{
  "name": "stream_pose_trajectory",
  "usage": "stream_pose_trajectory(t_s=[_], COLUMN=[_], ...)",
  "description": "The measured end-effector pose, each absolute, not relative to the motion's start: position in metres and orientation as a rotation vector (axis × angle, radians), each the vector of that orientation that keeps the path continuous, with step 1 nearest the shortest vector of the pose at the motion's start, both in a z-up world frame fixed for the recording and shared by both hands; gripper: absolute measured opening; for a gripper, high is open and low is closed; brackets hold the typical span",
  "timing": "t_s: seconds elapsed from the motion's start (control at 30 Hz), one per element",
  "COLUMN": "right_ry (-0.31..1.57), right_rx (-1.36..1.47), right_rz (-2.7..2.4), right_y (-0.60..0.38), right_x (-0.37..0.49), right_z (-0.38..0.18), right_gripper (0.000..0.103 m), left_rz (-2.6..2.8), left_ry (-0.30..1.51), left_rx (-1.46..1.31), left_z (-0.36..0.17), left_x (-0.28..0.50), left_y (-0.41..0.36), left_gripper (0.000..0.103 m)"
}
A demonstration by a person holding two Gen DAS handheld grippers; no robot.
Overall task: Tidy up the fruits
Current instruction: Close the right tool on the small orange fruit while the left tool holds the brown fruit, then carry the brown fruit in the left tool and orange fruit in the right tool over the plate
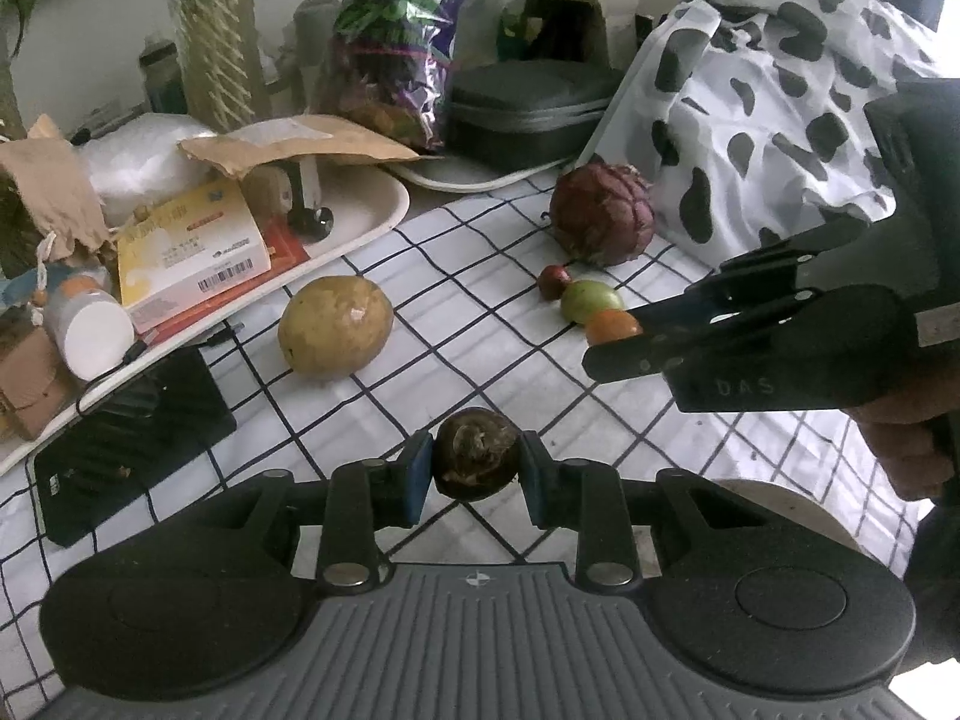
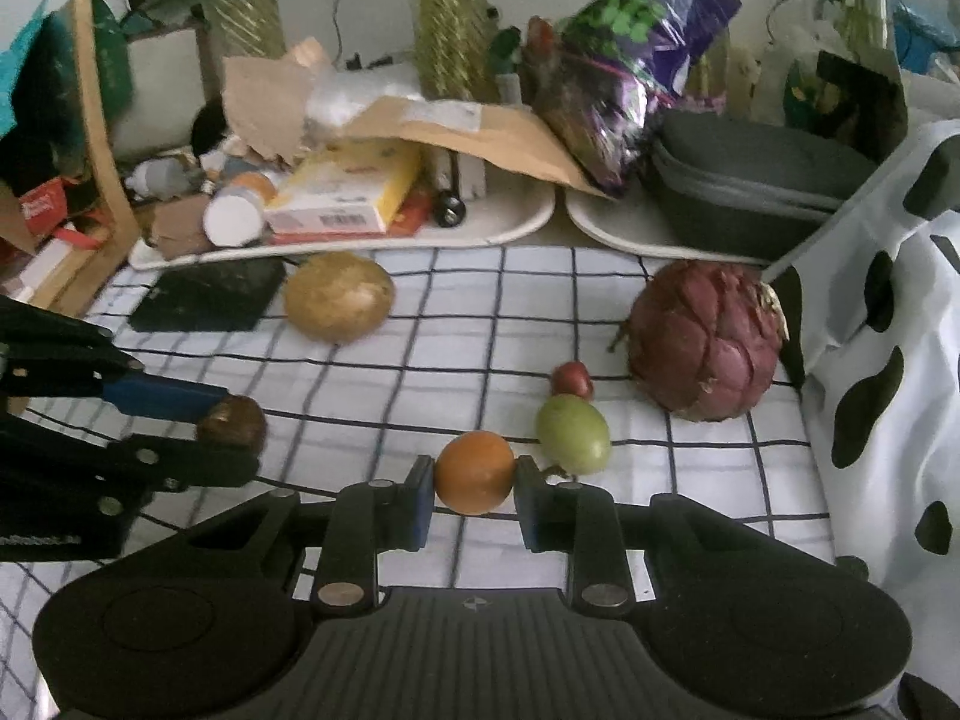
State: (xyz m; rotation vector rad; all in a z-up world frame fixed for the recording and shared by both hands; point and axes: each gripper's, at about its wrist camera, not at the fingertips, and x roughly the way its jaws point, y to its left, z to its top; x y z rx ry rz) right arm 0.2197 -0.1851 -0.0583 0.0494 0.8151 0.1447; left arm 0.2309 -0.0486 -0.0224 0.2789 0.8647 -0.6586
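Fingers on both my grippers are clamped on fruit: left gripper [image 1: 477,471] pinches a small dark brown round fruit [image 1: 476,461], right gripper [image 2: 471,495] pinches a small orange fruit [image 2: 474,471]. Both fruits sit low over the checked cloth on the tabletop [image 2: 420,360]; can't tell if they're lifted or resting on it.

Risks, my read:
- Both fruits are round and smooth, held only at their sides by flat pads. Any quick swing and one could squirt out and roll across the tabletop.
- Green fruit [image 2: 573,433] sits just beside the orange one, apparently touching it, with a small red fruit [image 2: 572,380] right behind. Dragging instead of lifting would knock that row apart.
- My two grippers are close together; crossing paths could bump them.
- Squeezing harder might bruise the orange fruit.
- Yellow-brown mango-like fruit [image 2: 339,295] and purple-red dragon fruit [image 2: 705,339] stand well apart, not at risk now.
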Motion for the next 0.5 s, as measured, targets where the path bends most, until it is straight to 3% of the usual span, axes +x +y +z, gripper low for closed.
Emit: stream_pose_trajectory(t_s=[0.5], right_ry=[0.746], right_rx=[0.075], right_rz=[0.148], right_y=[-0.187], right_x=[0.169], right_z=[-0.031], right_gripper=[0.029], left_rz=[-0.648], left_ry=[0.818], left_rx=[0.247], left_z=[-0.004], left_x=[0.177], left_y=[-0.043], left_gripper=[0.03])
